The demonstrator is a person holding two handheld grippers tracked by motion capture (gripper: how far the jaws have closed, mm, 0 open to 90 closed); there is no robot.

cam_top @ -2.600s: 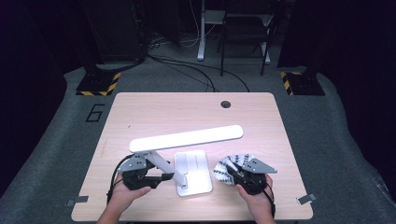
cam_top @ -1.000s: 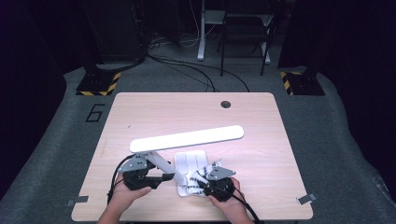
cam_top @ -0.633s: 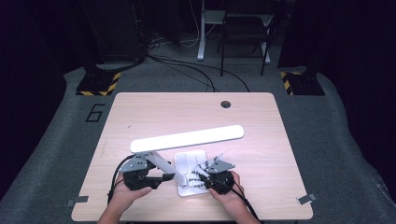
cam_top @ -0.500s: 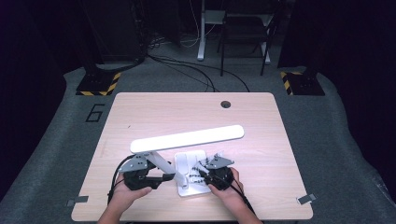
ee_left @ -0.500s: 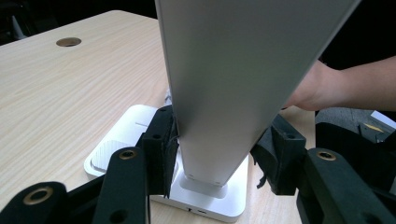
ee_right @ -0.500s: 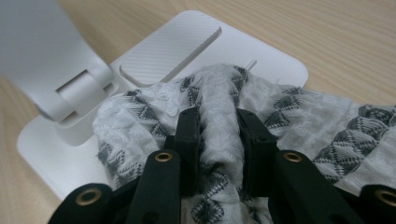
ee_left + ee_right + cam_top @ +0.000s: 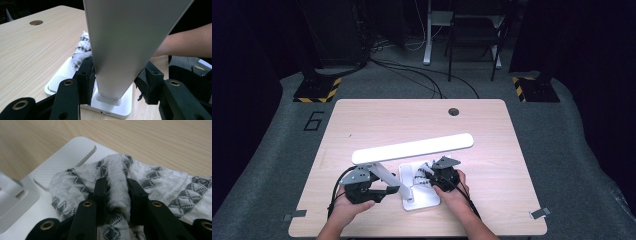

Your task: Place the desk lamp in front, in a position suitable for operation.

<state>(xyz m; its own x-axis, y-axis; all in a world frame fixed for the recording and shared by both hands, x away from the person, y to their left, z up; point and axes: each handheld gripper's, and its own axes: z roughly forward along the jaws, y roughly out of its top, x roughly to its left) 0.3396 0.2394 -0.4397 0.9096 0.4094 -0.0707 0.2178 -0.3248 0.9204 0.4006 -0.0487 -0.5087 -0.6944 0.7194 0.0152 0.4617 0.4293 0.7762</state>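
A white desk lamp stands near the table's front edge, its long lit head (image 7: 412, 149) slanting above its flat base (image 7: 424, 201). My left gripper (image 7: 393, 190) is shut on the lamp arm (image 7: 120, 50) just above the base, one pad on each side. My right gripper (image 7: 428, 176) is shut on a white cloth with a grey pattern (image 7: 160, 182), a fold pinched between its jaws (image 7: 116, 192). The cloth lies bunched on the ribbed top of the base (image 7: 67, 155). The left gripper view has the cloth (image 7: 81, 48) behind the arm.
The wooden table (image 7: 377, 120) has a round cable hole (image 7: 454, 111) at its far side. A person's right forearm (image 7: 185, 45) reaches in beside the lamp. Beyond the table are grey carpet, cables and dark stands (image 7: 427, 30).
My right gripper has carried the cloth from the table right of the lamp onto the base, then slid it toward the far side. The left gripper and lamp have stayed put.
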